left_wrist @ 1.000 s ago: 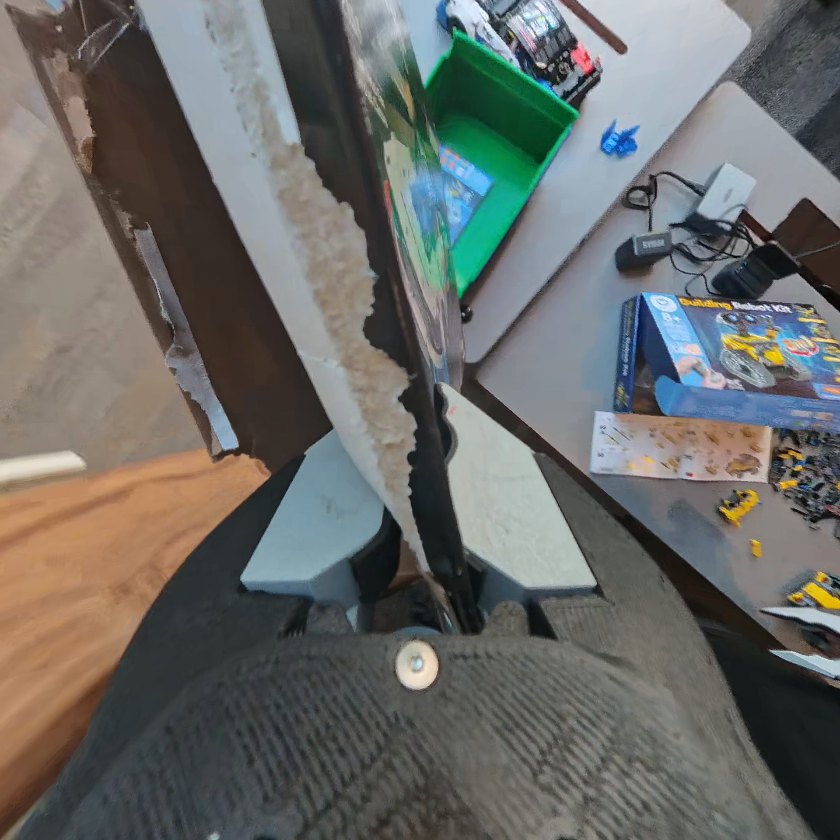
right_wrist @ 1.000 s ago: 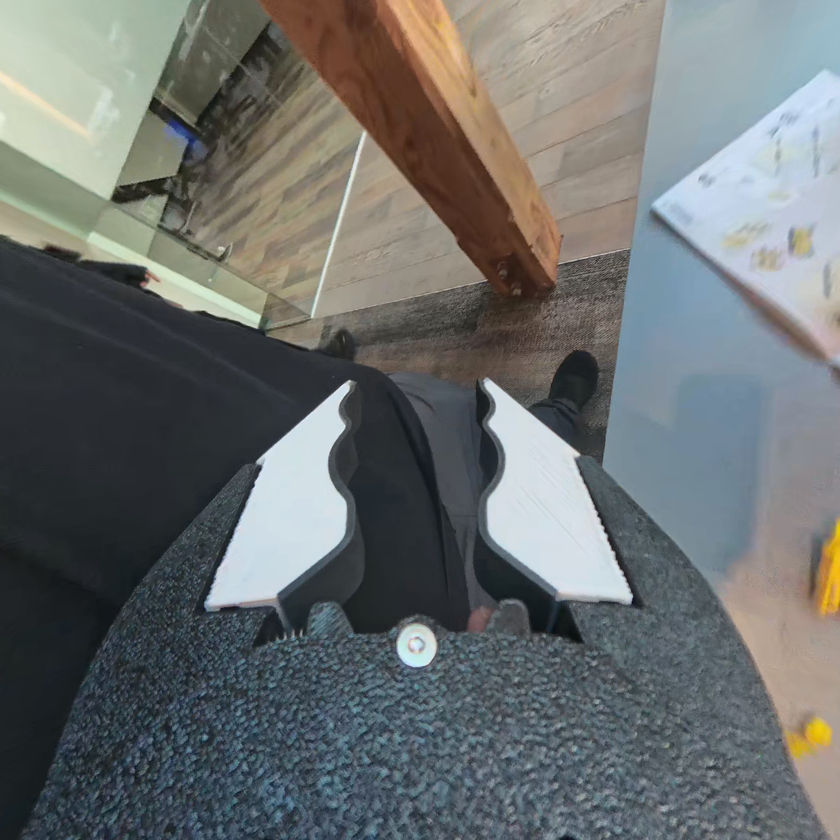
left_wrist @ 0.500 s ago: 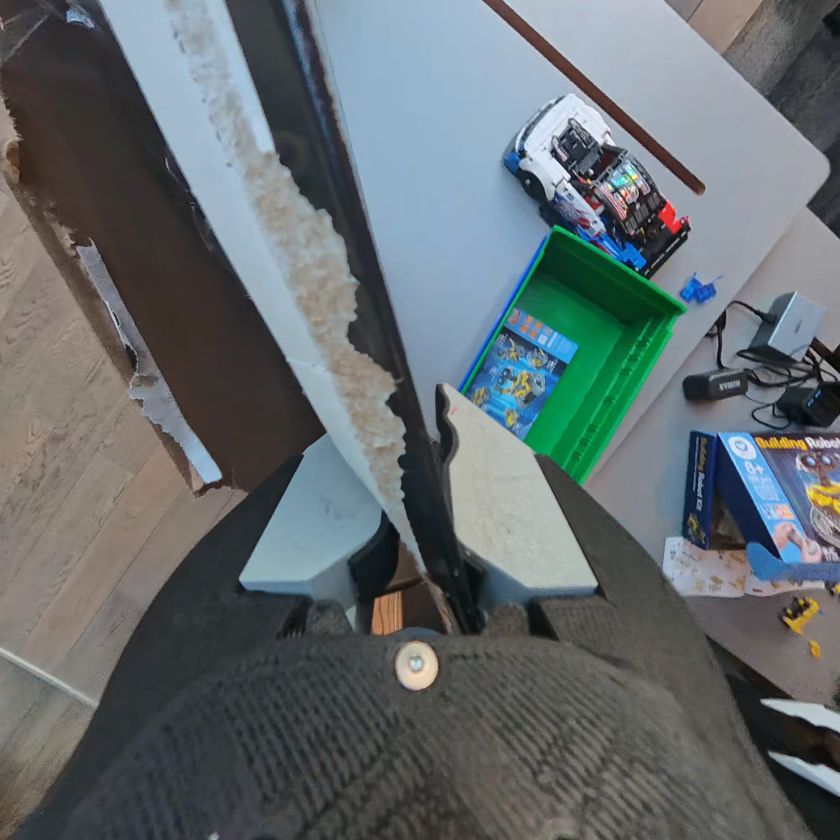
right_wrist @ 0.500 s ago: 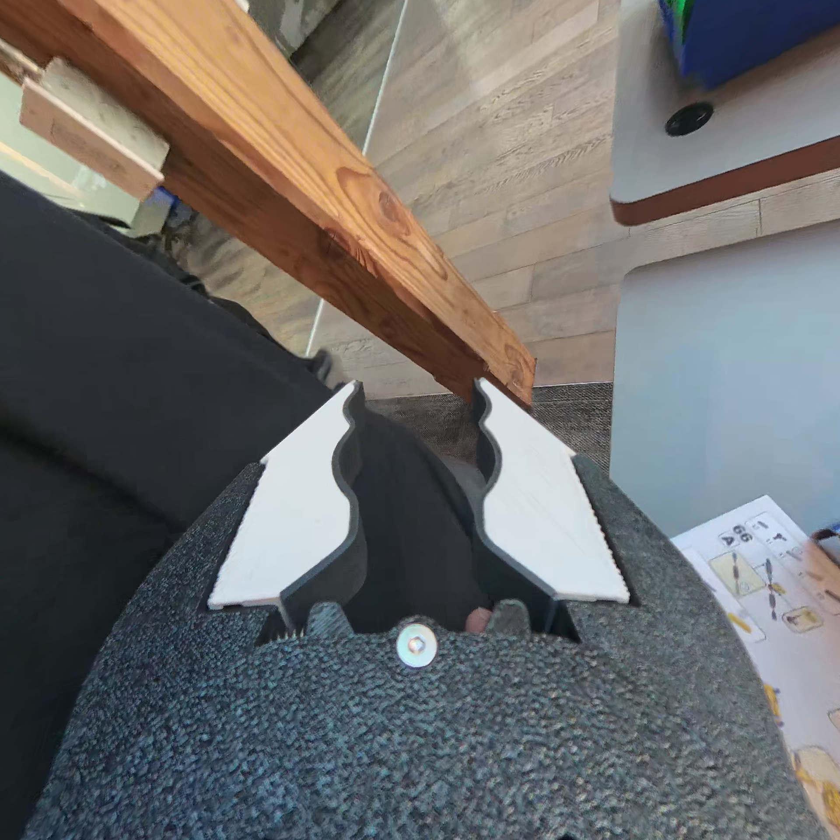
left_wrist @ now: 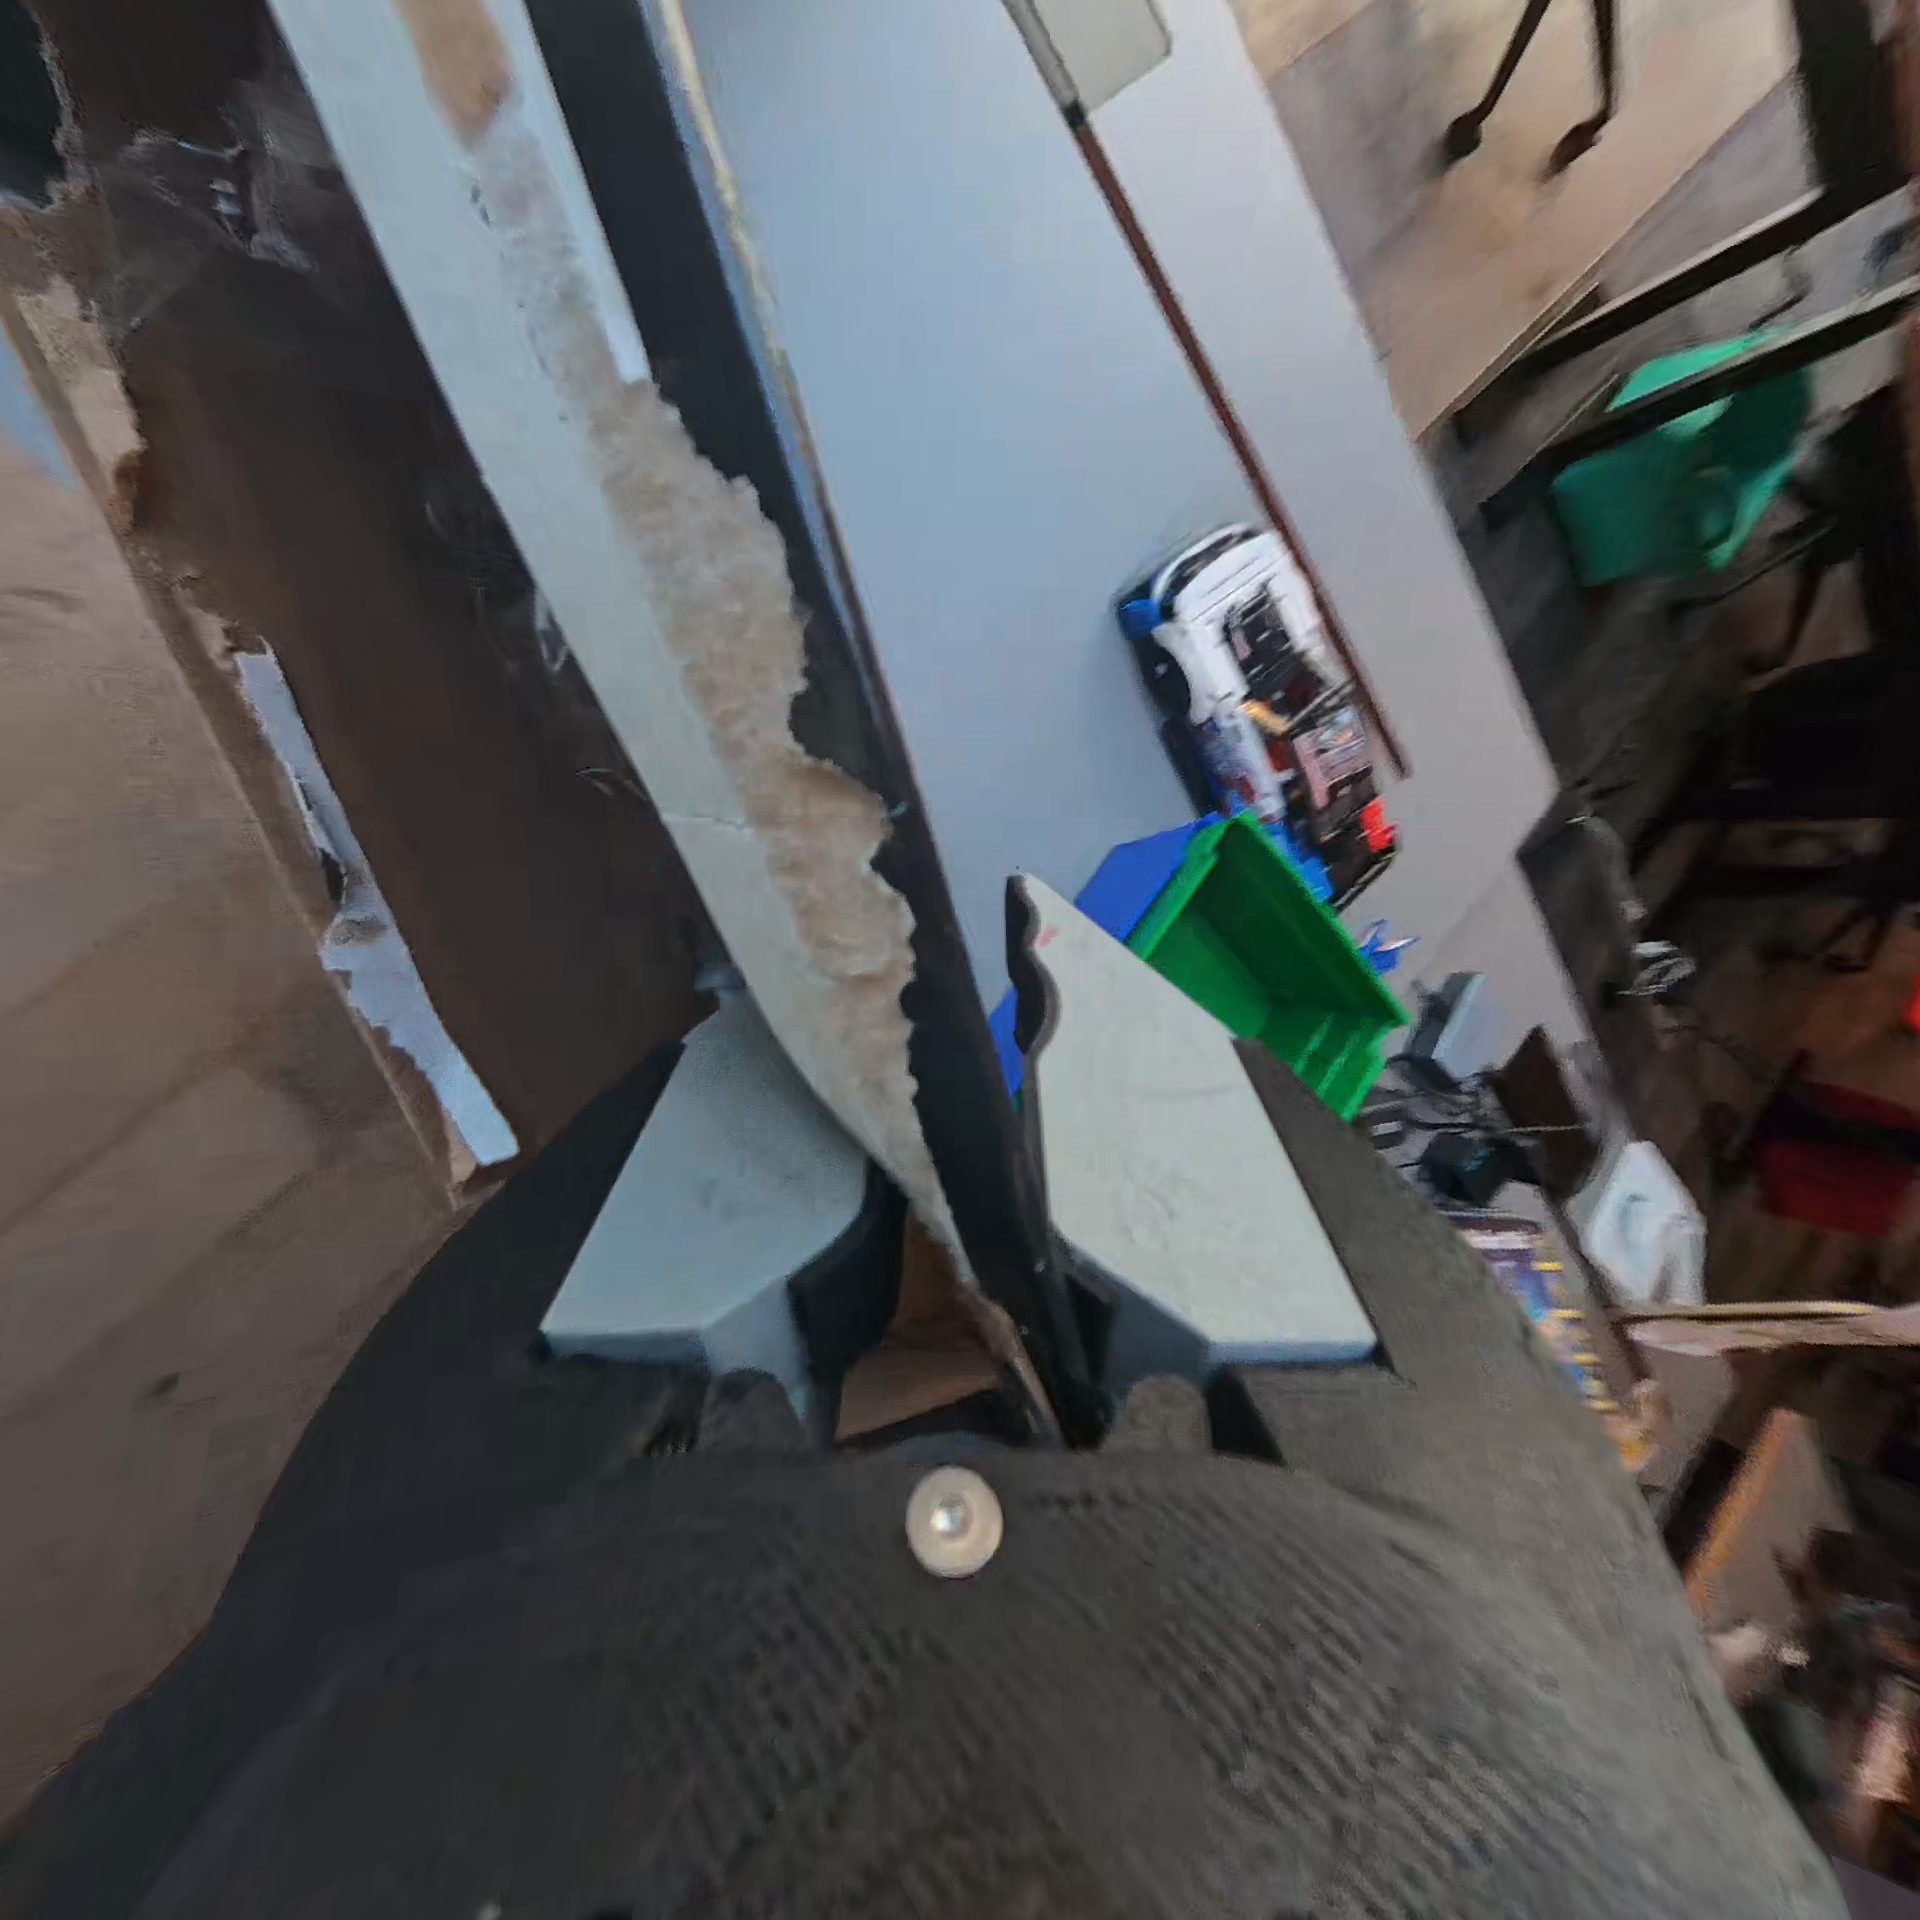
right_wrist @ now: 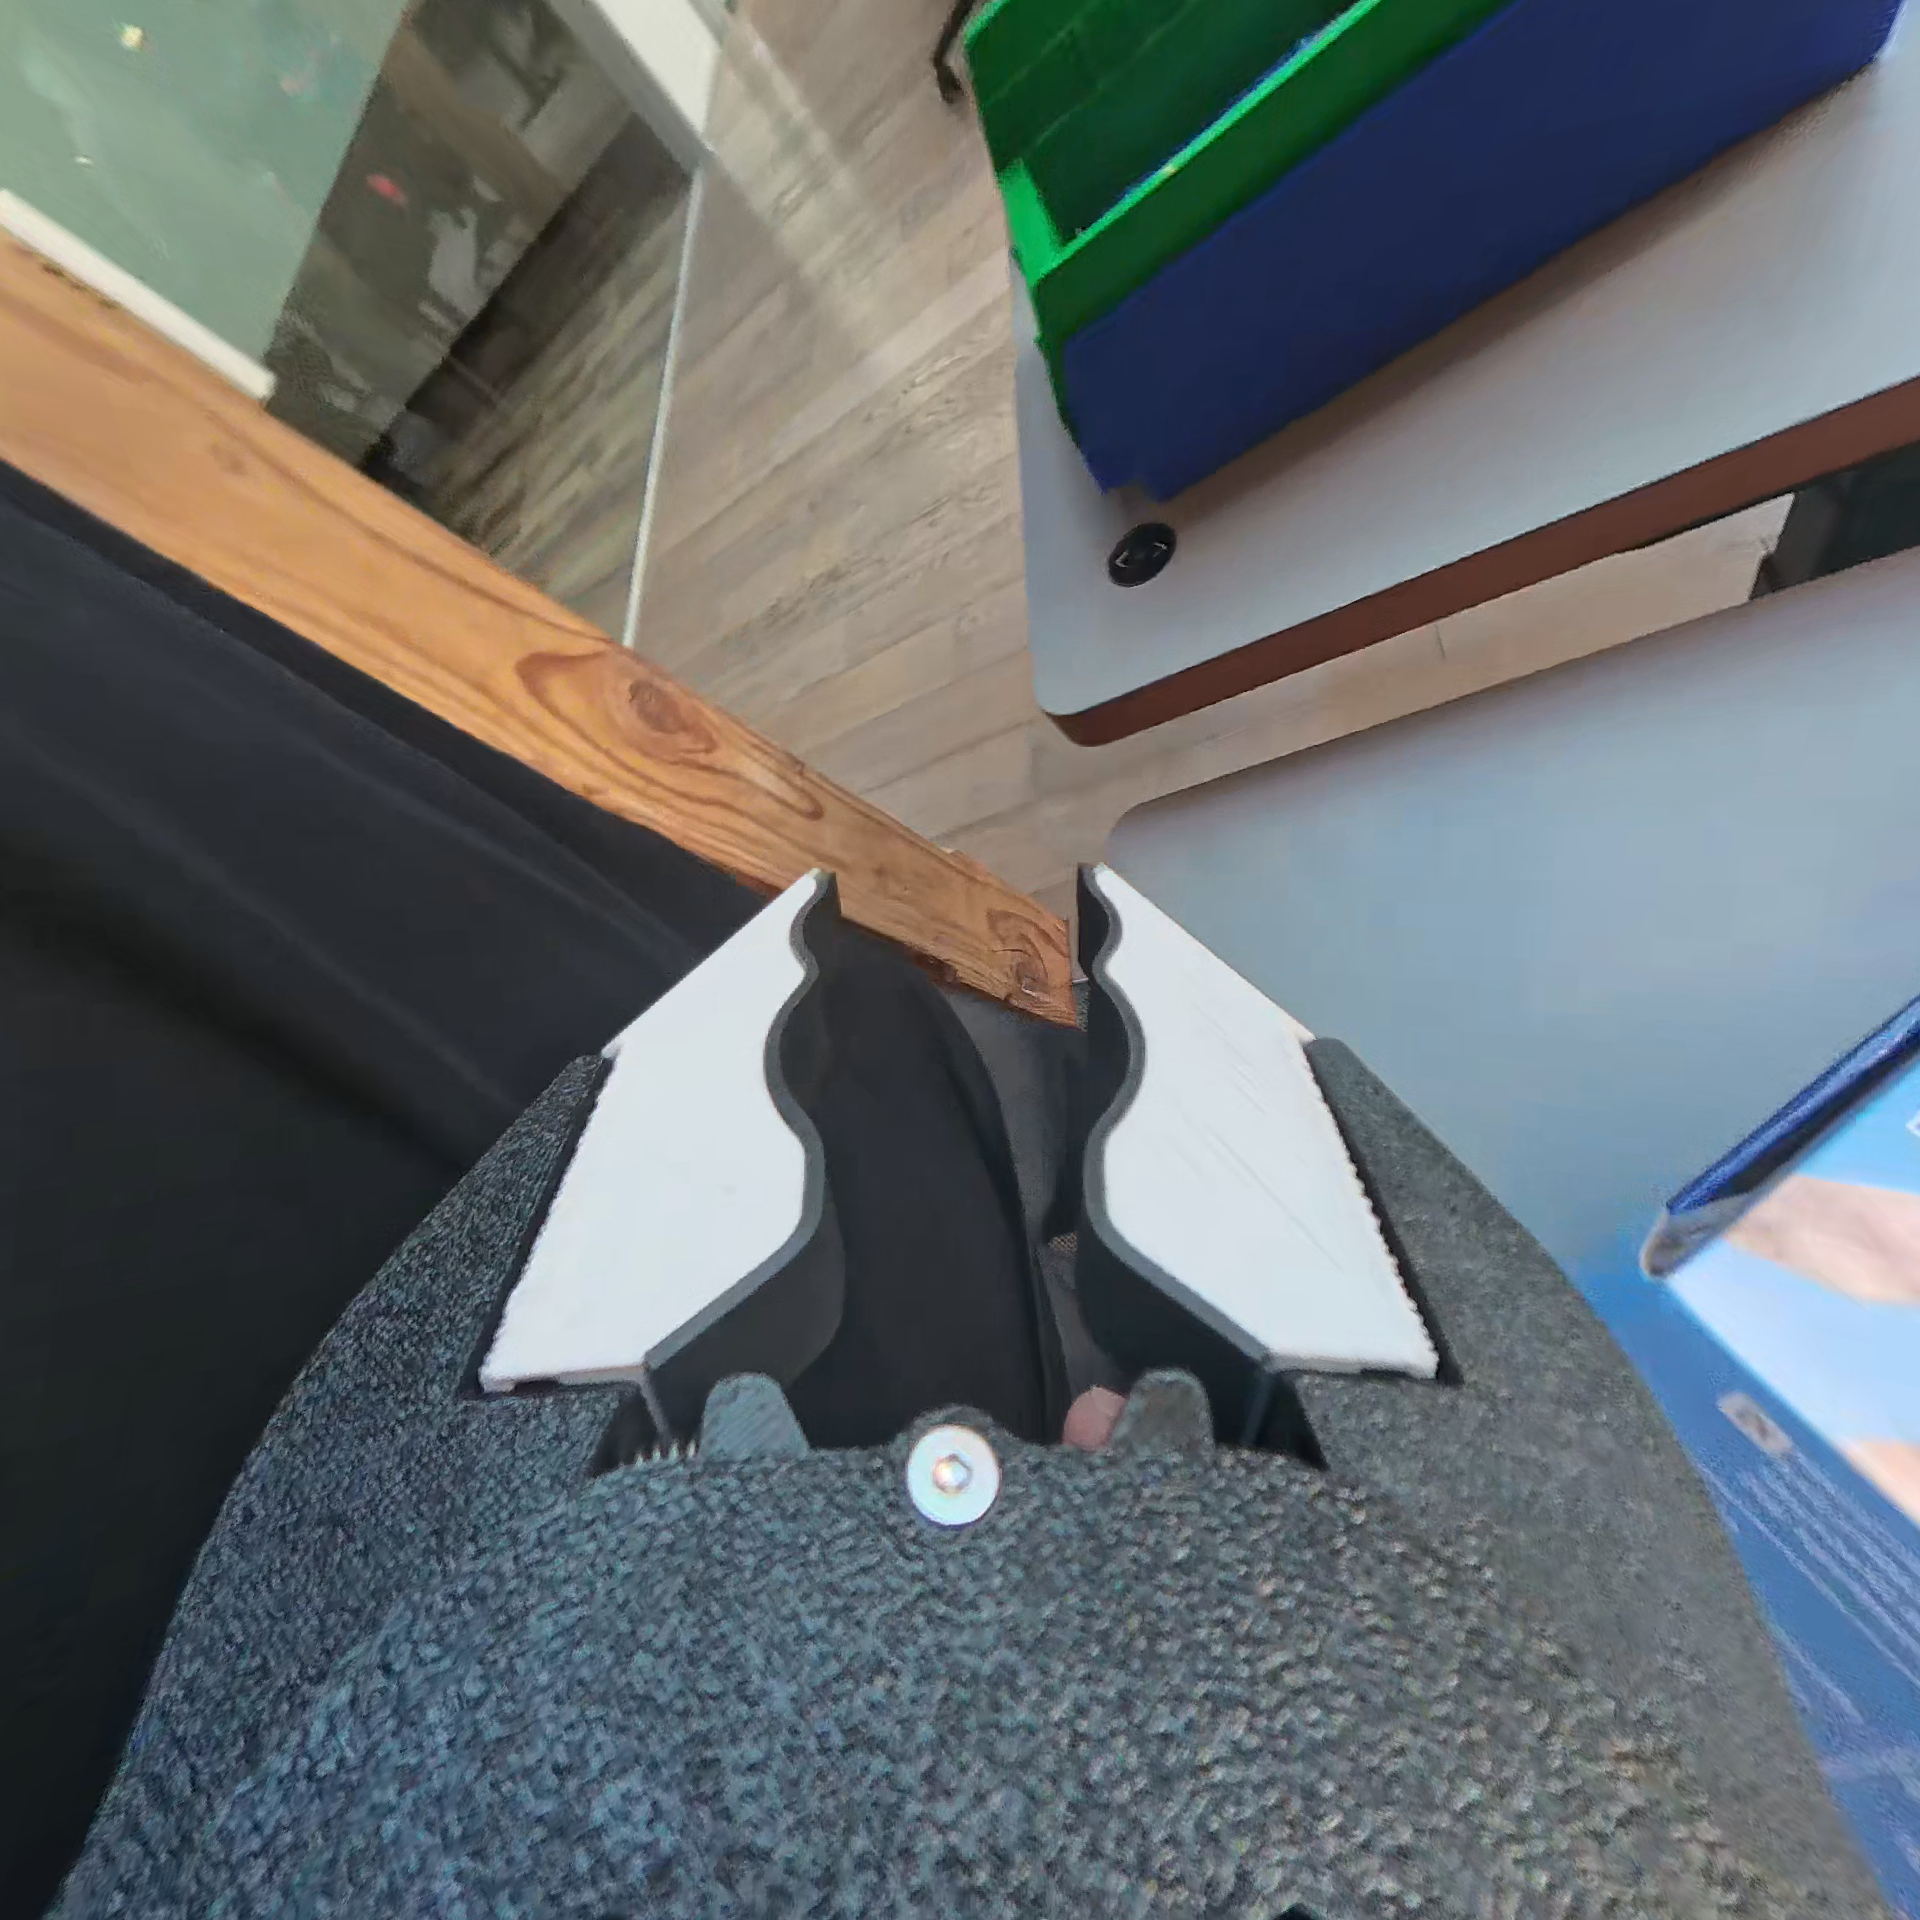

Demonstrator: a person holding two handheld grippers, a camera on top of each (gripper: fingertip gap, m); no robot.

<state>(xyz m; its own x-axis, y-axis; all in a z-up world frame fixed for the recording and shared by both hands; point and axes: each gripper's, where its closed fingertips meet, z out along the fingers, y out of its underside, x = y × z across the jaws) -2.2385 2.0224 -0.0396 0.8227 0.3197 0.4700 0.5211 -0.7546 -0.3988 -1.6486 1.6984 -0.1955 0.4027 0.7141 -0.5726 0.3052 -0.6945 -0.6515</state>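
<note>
Clamping a torn cardboard box flap (left_wrist: 727, 665) edge-on, the left tool (left_wrist: 966, 1049) has it running straight up and away along its fingers, green bin (left_wrist: 1262, 971) on the surface (left_wrist: 987, 416) beyond, while the right tool (right_wrist: 951, 935) gapes wide, holding nothing, beside a wooden beam (right_wrist: 582, 675).

Grey tables (right_wrist: 1538, 935) over wood-plank floor (right_wrist: 831, 436), glass wall (right_wrist: 187, 156).
</note>
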